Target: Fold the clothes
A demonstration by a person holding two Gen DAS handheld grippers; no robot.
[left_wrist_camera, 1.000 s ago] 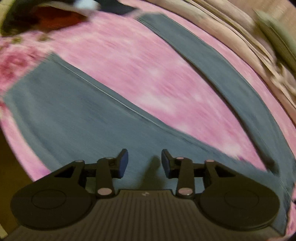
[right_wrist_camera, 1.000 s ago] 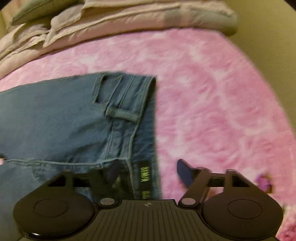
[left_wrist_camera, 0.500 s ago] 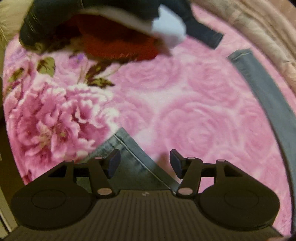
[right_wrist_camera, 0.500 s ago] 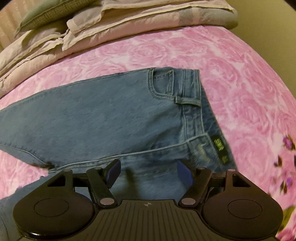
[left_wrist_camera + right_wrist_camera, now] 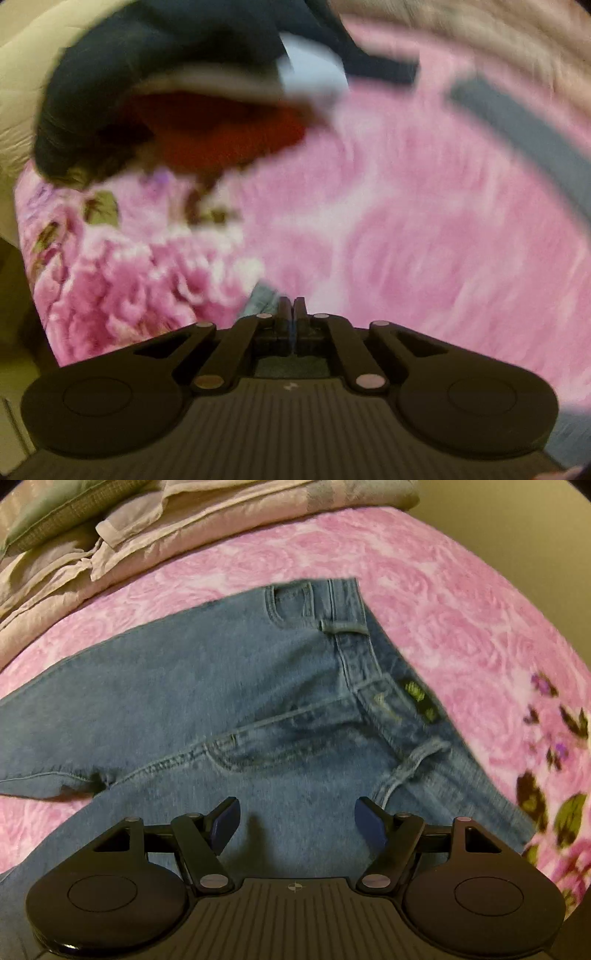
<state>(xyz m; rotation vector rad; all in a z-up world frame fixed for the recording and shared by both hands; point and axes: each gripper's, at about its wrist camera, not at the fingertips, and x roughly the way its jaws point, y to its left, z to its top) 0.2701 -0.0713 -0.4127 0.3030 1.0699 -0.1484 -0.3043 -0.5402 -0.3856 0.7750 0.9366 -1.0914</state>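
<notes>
Blue jeans [image 5: 229, 686] lie flat on a pink floral blanket [image 5: 443, 602], waistband to the right. My right gripper [image 5: 295, 819] is open and empty, just above the jeans near the hip. In the blurred left wrist view my left gripper [image 5: 291, 310] is shut on the hem tip of one jeans leg [image 5: 262, 299]. The other leg [image 5: 524, 136] runs along the upper right.
A pile of dark, red and white clothes [image 5: 177, 107] lies at the far left of the bed. Beige bedding and a green pillow [image 5: 55, 513] line the back edge. A tan wall [image 5: 517, 520] stands to the right.
My left gripper has closed on the leg hem, which it straddled open half a second ago. My right gripper has moved in closer over the jeans' hip, still open.
</notes>
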